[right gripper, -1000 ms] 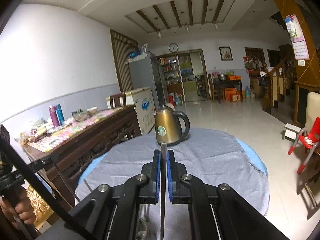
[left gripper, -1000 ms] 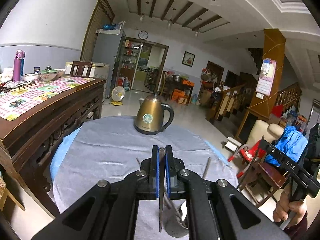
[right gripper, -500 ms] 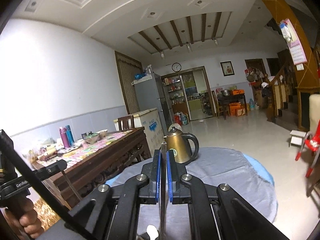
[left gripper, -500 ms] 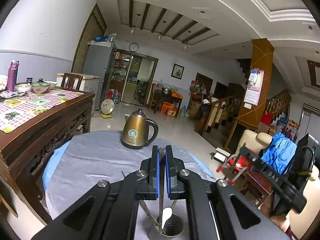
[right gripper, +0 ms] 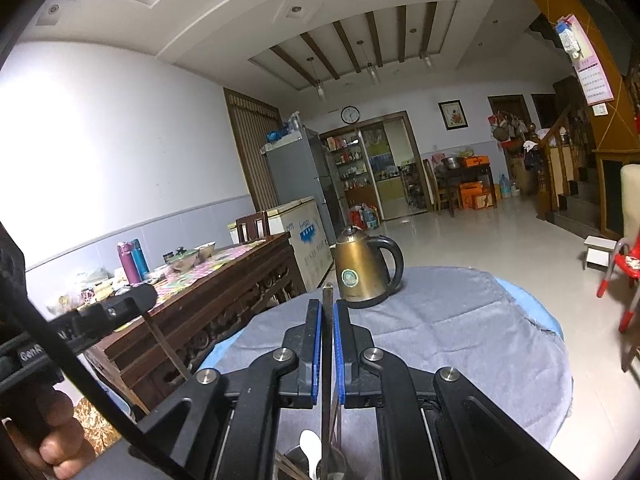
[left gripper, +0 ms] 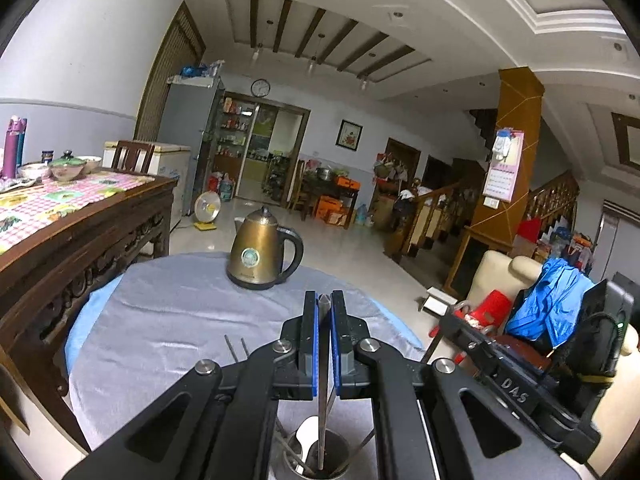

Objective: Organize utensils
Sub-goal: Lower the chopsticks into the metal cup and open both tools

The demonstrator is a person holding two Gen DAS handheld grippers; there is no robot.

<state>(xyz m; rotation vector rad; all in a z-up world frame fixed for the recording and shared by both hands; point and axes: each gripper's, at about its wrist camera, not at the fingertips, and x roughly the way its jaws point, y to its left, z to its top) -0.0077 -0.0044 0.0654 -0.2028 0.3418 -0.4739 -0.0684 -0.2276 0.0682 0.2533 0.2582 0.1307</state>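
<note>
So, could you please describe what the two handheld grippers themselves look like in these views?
Both are matt black, angular linkage frames with silver round bolt heads. The left gripper and right gripper each end in two flat upright fingers lined with blue pads. The right one's body, seen from the left camera, carries white "DAS" lettering, a black cable and a small green light.

one kettle (left gripper: 262,251) stands on one round table (left gripper: 168,320); just before it, two grippers, left (left gripper: 324,344) and right (right gripper: 327,350), each clamp one flat utensil. one cup (left gripper: 320,454) below them holds one white spoon (left gripper: 308,438) and several chopsticks. two flasks (right gripper: 133,260) stand on the sideboard (right gripper: 224,292) beside the table.
</note>
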